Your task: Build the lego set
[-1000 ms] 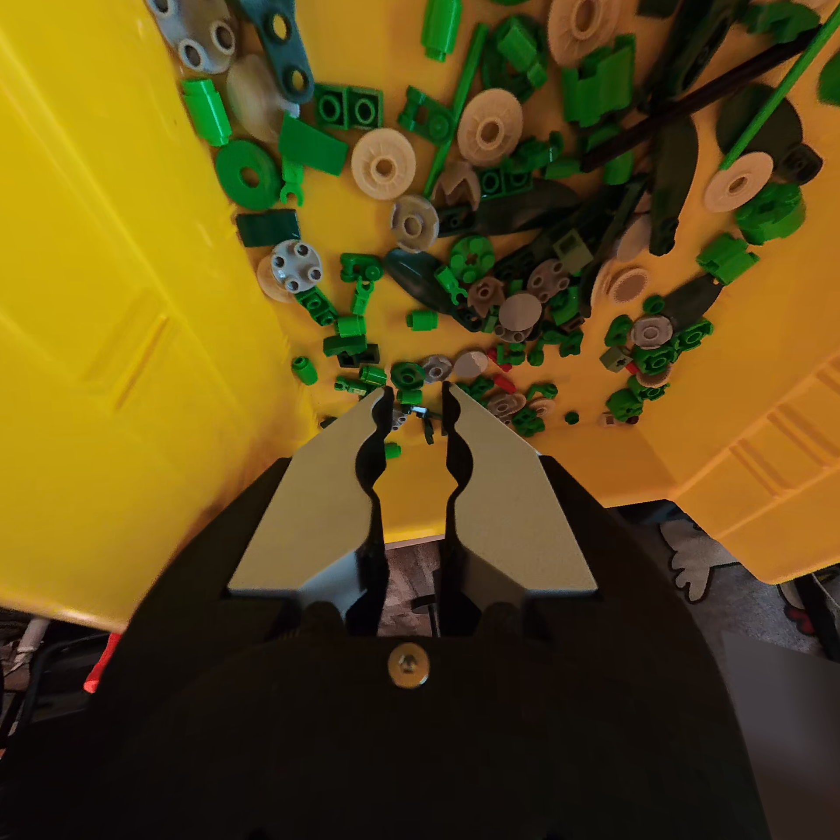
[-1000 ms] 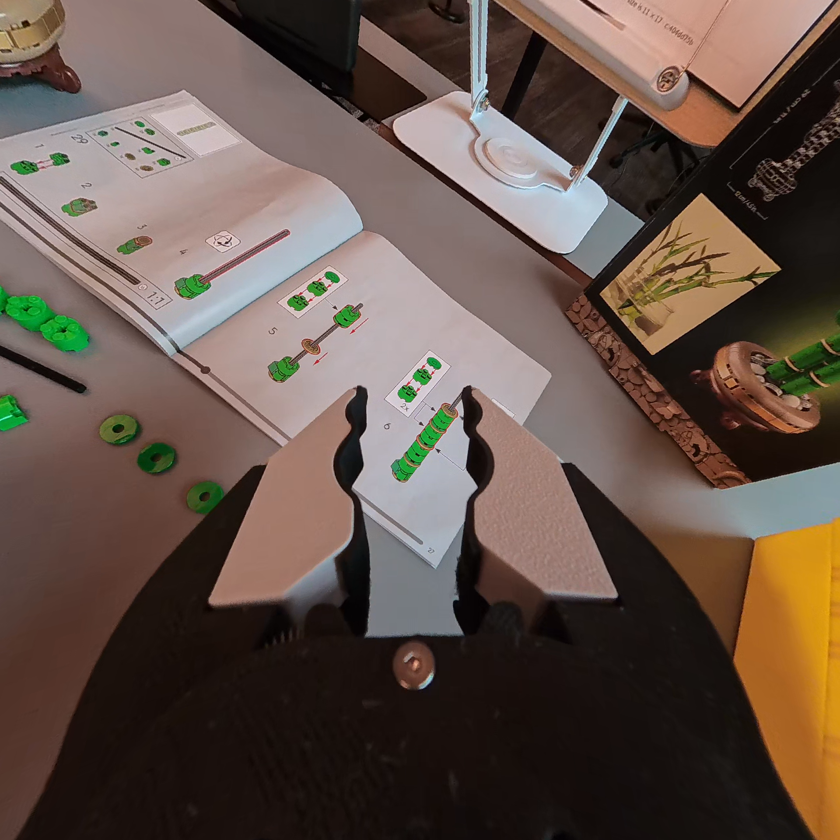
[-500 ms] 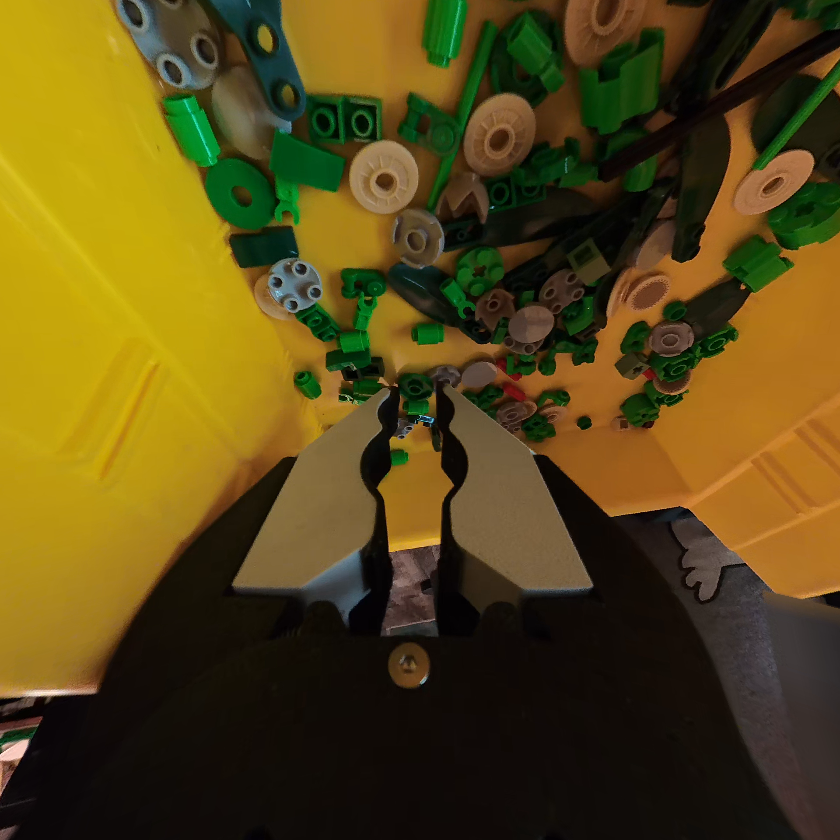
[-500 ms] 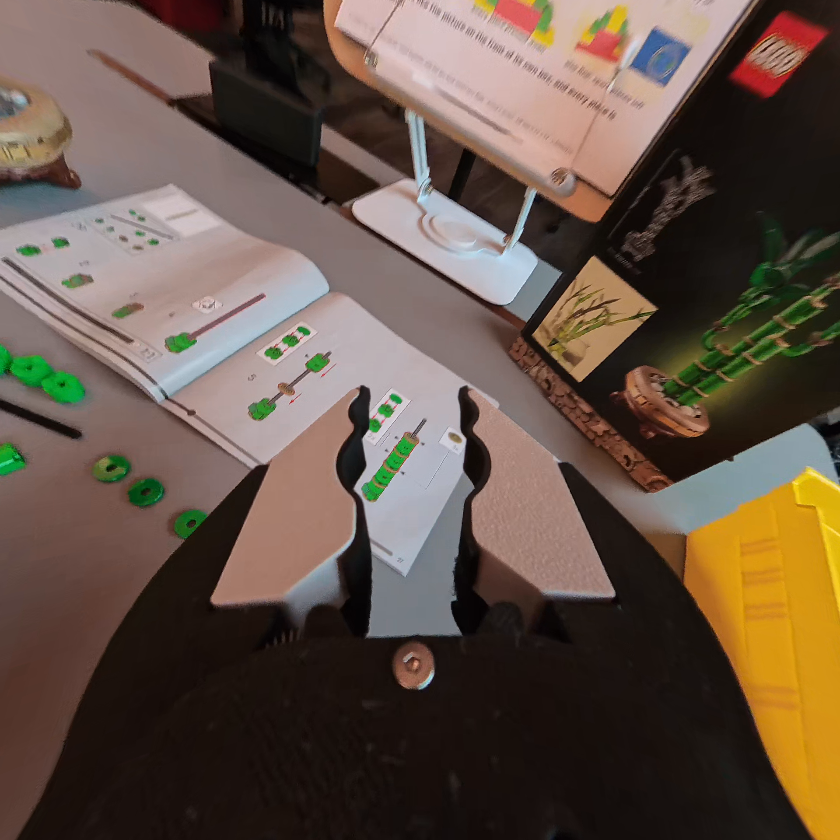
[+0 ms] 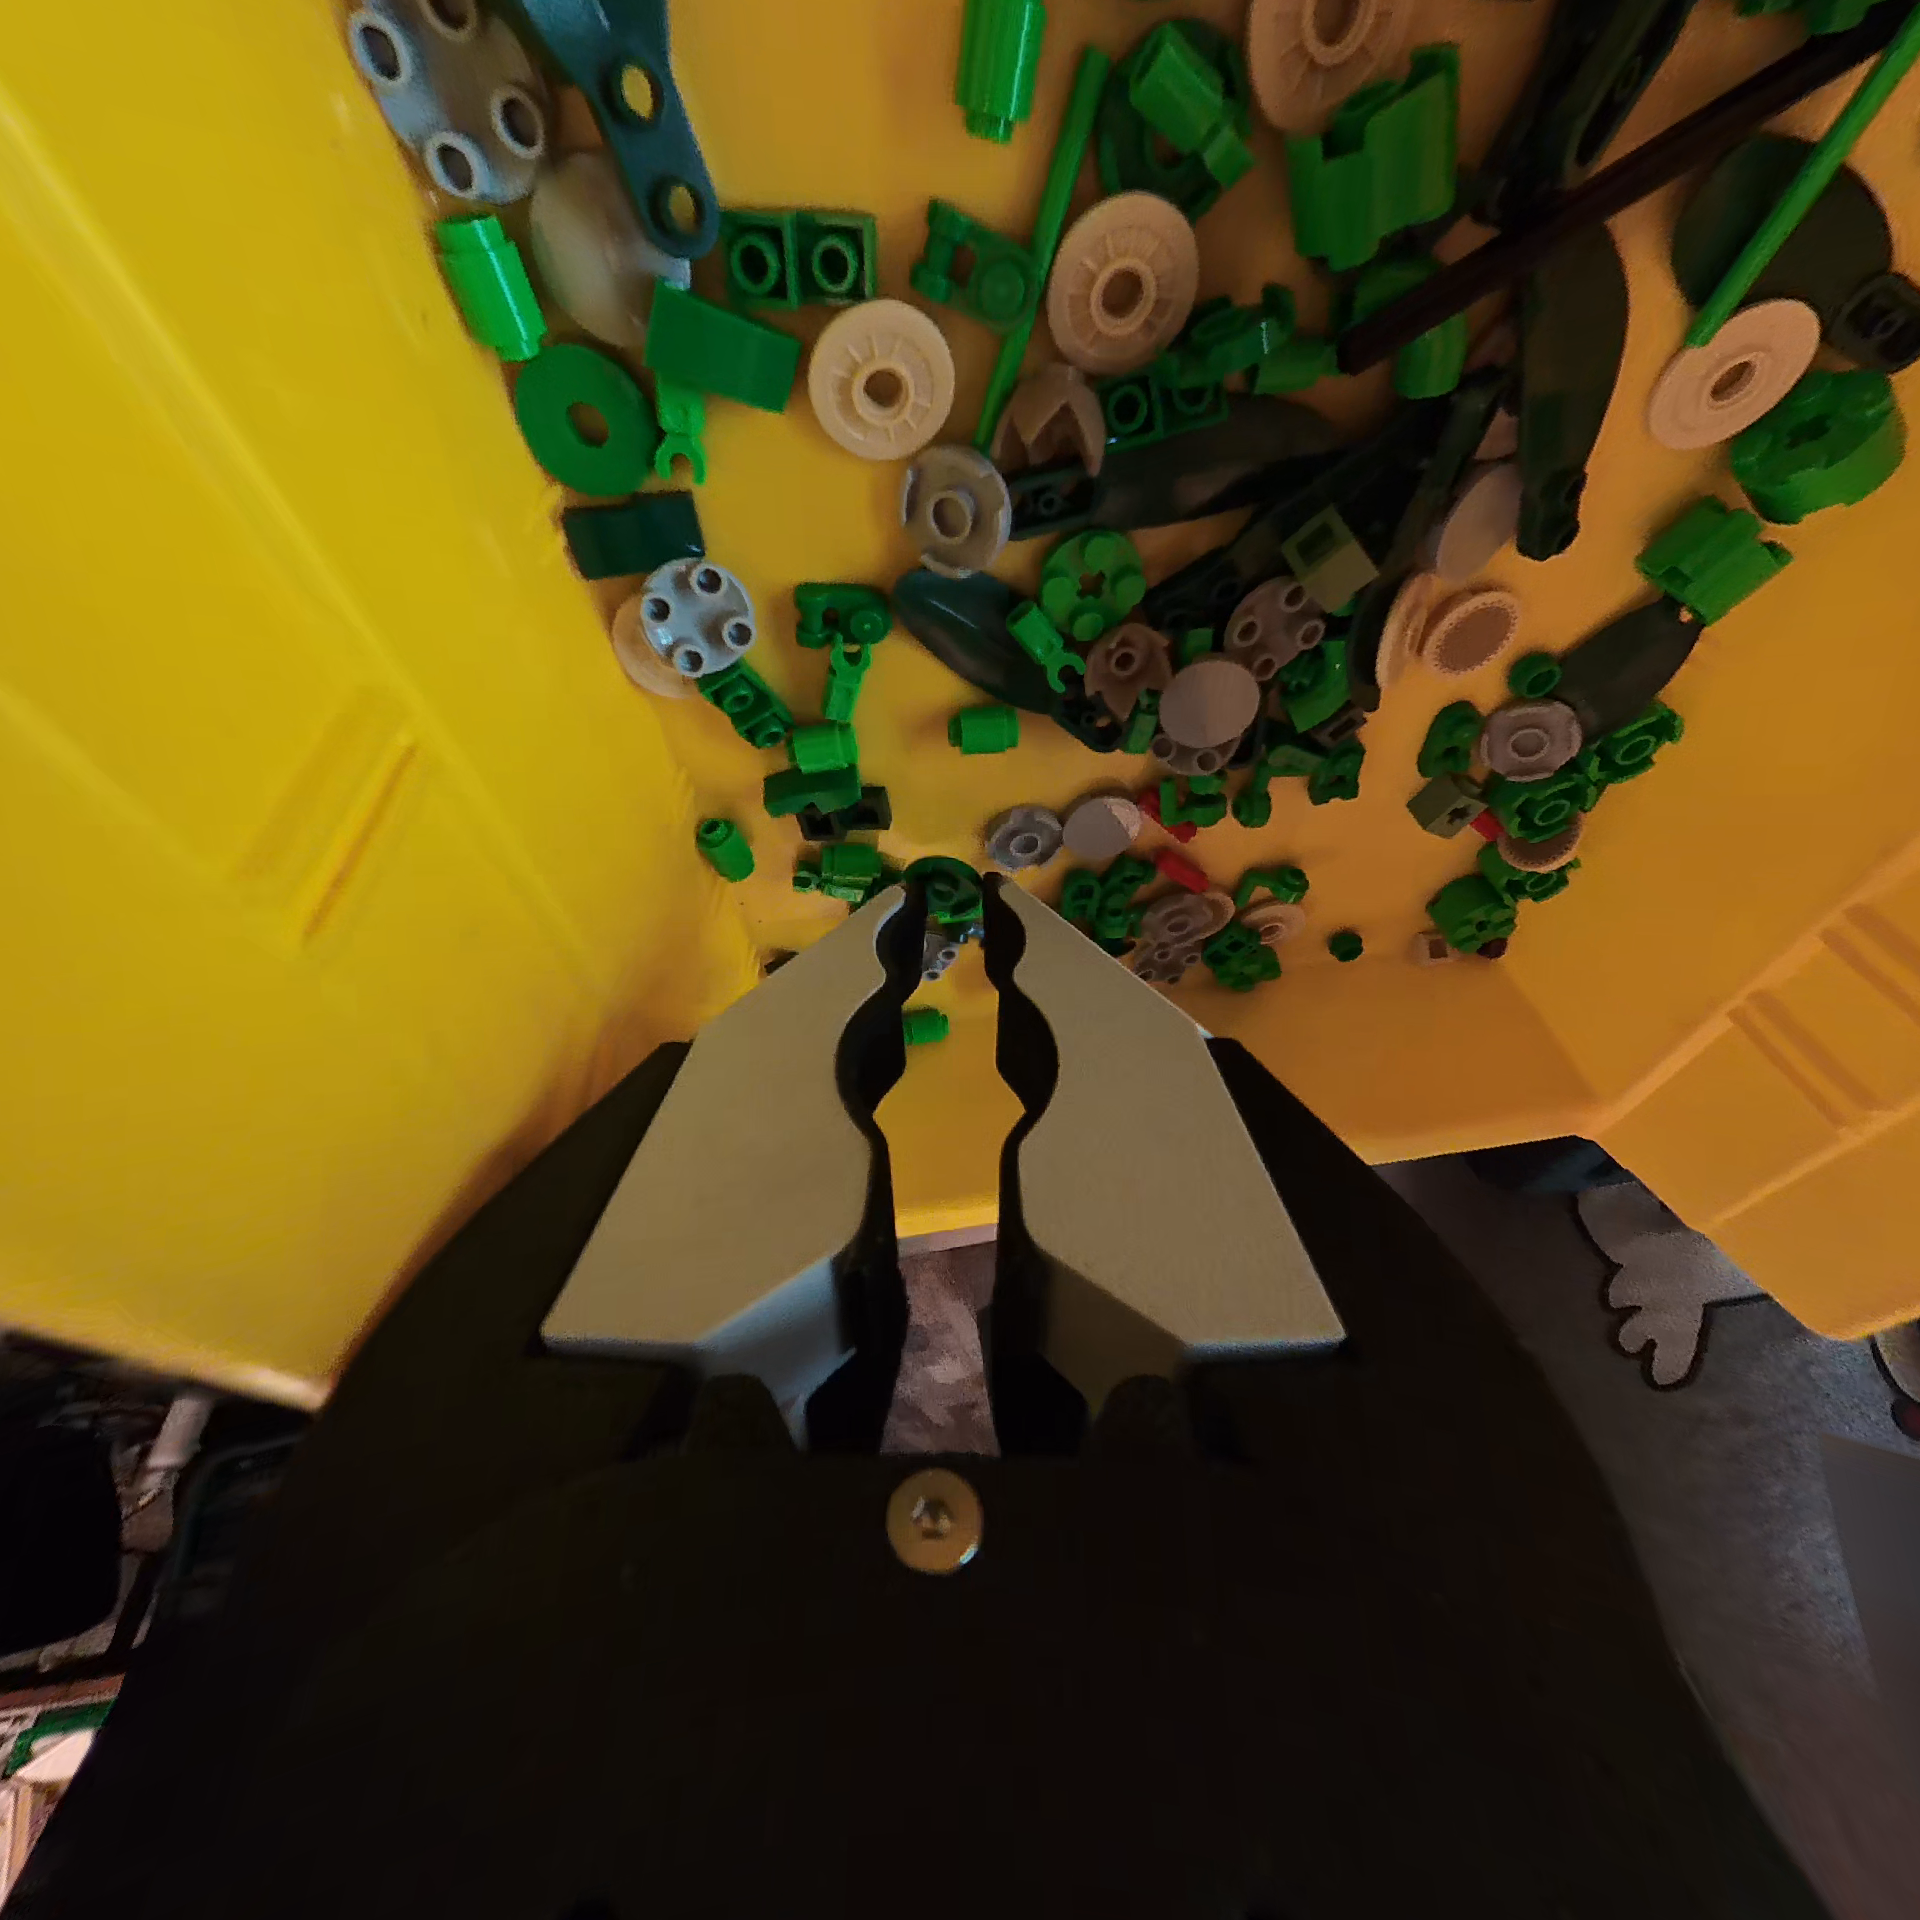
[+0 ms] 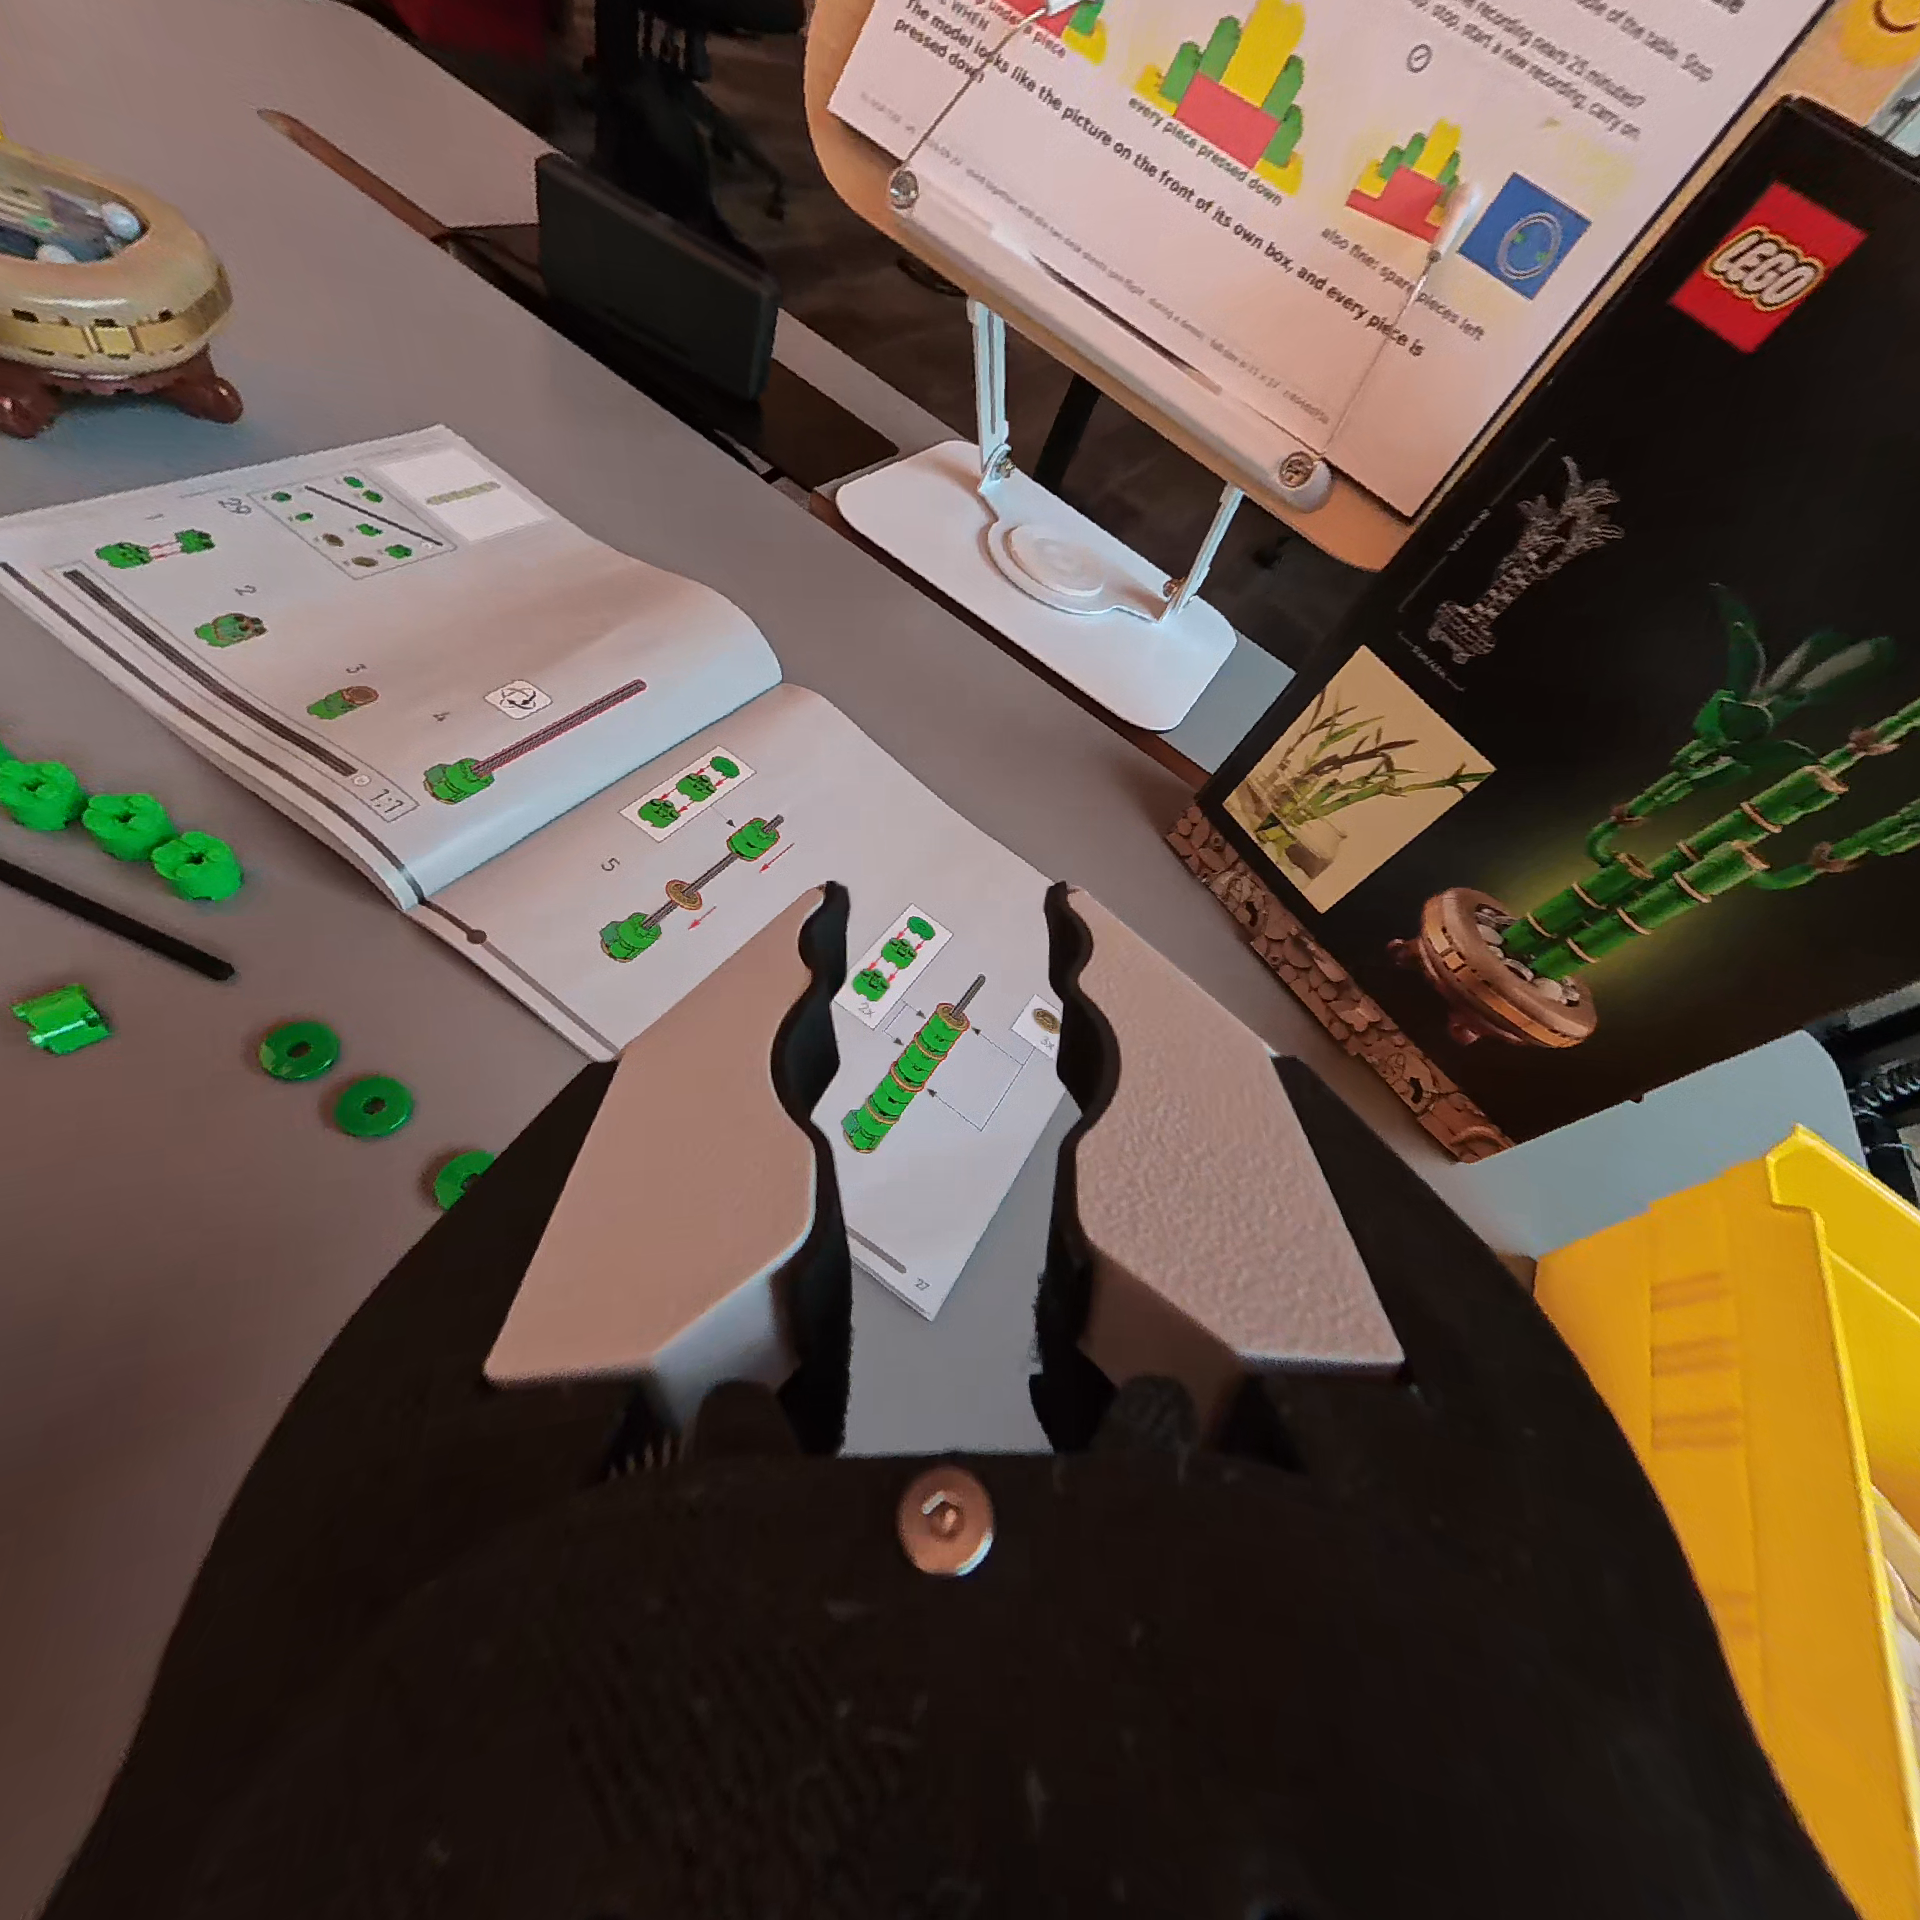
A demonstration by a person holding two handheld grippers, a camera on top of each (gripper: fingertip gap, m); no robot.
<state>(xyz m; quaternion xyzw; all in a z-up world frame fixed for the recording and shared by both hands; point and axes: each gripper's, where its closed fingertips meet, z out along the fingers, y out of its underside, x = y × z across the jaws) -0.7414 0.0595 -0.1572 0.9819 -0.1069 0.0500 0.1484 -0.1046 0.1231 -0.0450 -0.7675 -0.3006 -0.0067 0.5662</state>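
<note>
Left hand-held gripper [image 5: 948, 896] is down inside the yellow bin [image 5: 312, 727], near its front corner. The jaws are narrowed to a slim gap, and a small round green piece [image 5: 943, 889] sits right at the tips. Contact on both sides looks likely, but I cannot tell whether the piece is truly pinched or only bracketed.

Loose pieces crowd the spot — a small grey round plate [image 5: 1023, 834] just beyond, a green stud piece [image 5: 923, 1028] lower between the fingers, and green clips [image 5: 847, 871] to the left.

Right hand-held gripper [image 6: 940, 909] is open and empty, hovering over the worktop [image 6: 208, 1299] above the open instruction booklet [image 6: 499, 665]. Already laid out there: three green round bricks [image 6: 125, 821], three flat green rings [image 6: 374, 1104] and a black axle [image 6: 114, 920].

Judgement: the step is picking one round piece for the stalk stack.

- Close squarely across the piece's diameter.
- Lift straight up — a tilted pull may drag neighbours along.
- A rim-only hold could let it pop out, so confirm the seat before clearing the bin wall.
</note>
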